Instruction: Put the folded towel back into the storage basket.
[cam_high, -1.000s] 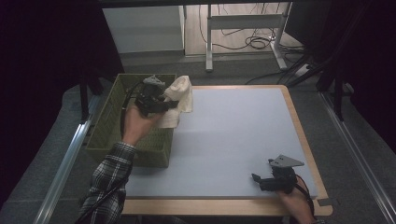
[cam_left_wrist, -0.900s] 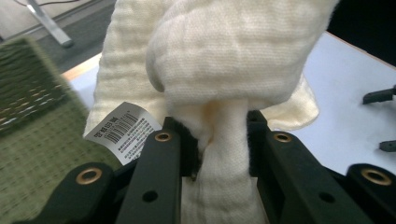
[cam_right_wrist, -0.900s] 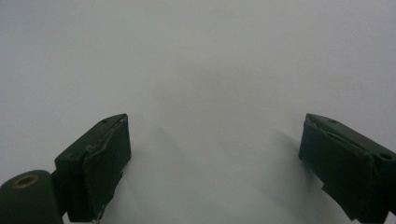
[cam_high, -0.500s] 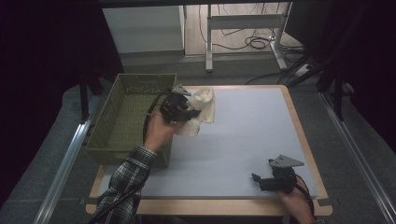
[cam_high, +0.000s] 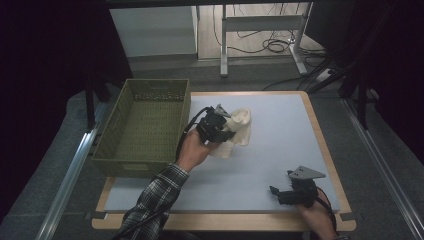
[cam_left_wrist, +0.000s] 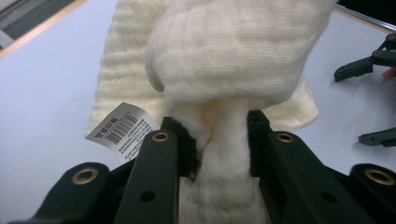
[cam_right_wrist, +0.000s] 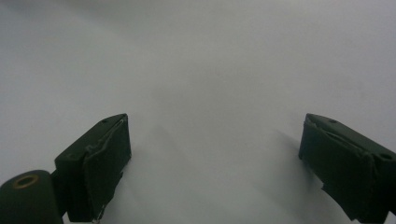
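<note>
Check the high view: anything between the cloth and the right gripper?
Nothing: bare grey mat lies between the cloth, held by the left gripper, and the right gripper.

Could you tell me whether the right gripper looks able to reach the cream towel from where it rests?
Probably yes: the right gripper sits open near the mat's front edge, with bare mat between it and the cream towel, which the left gripper holds clamped.

Cream cloth (cam_left_wrist: 233, 51), olive-green basket (cam_high: 145, 127)
</note>
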